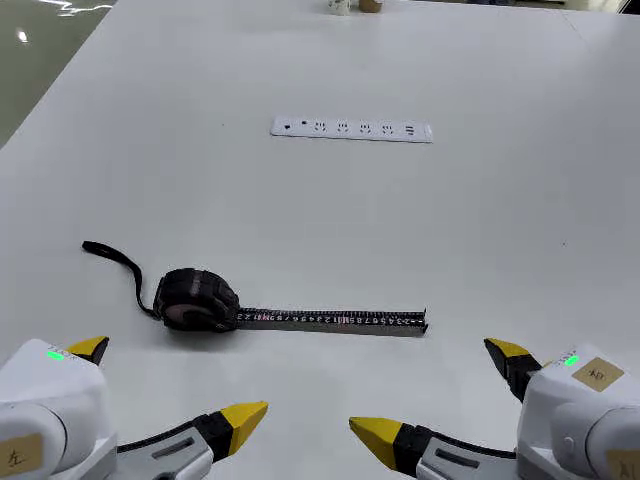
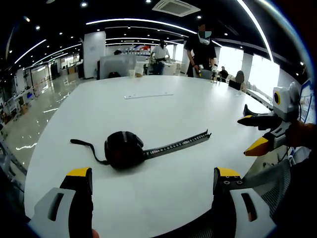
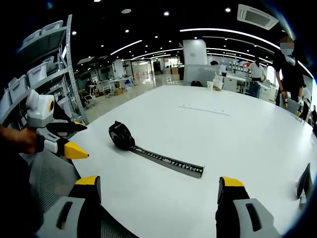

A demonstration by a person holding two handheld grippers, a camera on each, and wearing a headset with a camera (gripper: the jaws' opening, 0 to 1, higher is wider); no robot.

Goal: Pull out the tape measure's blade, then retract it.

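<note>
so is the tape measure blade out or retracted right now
Out. The blade lies extended on the table, from the black case to its end hook.

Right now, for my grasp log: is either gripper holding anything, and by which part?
Nothing held: left gripper and right gripper are open, clear of the tape measure.

bright, even light from ceiling strips [image 2: 133, 21] washes the white table [image 1: 480, 230] in the head view, where the tape measure [image 1: 197, 299] casts only a faint, soft shadow. glare streaks the polished floor [image 2: 29, 114]. windows [image 2: 260, 74] blow out white. both gripper views bow hard at the edges; distant figures [image 2: 200, 49] look soft.
</note>
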